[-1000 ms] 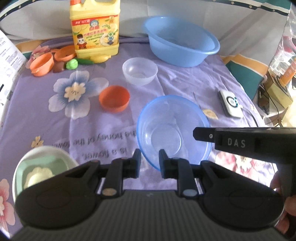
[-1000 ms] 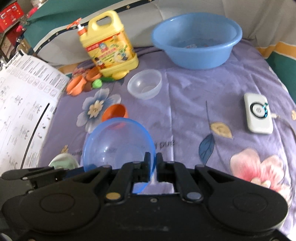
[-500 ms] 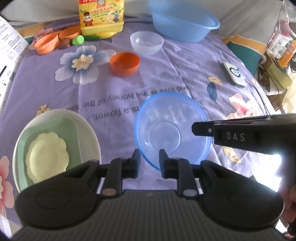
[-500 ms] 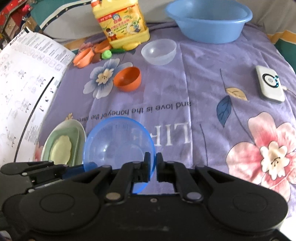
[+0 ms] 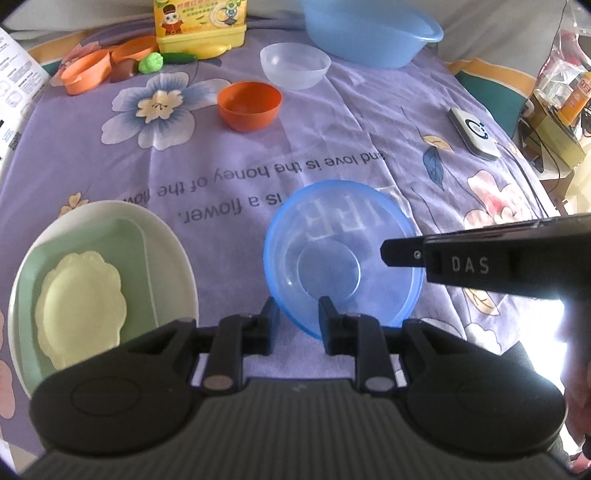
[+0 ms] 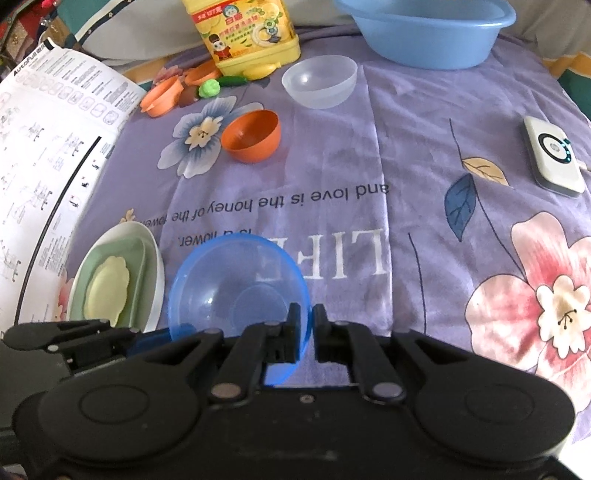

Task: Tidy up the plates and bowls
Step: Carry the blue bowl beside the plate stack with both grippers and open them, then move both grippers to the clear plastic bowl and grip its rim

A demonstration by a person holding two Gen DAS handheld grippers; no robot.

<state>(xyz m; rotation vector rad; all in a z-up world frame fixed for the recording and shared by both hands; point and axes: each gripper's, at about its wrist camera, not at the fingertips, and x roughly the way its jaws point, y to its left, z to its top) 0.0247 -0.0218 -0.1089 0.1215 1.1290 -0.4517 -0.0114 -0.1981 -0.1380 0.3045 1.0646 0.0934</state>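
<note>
A clear blue bowl [image 6: 236, 291] is pinched by its right rim in my right gripper [image 6: 304, 325], low over the purple cloth; it also shows in the left wrist view [image 5: 340, 254]. My left gripper [image 5: 297, 317] is open and its fingers straddle the bowl's near rim. To the left lies a white oval dish [image 5: 173, 251] holding a green tray [image 5: 92, 236] and a pale yellow plate [image 5: 79, 295]. An orange bowl [image 5: 249, 105] and a clear bowl [image 5: 295, 64] stand farther back.
A large blue basin [image 6: 424, 29] and a yellow detergent jug [image 6: 243, 33] stand at the back. Small orange cups [image 6: 162, 98] and toy vegetables lie by the jug. A white device [image 6: 554, 158] lies at the right. A printed sheet [image 6: 48, 155] lies at the left.
Both grippers and the blue bowl have moved toward the near edge of the cloth, beside the white dish. The right gripper has kept its hold on the rim.
</note>
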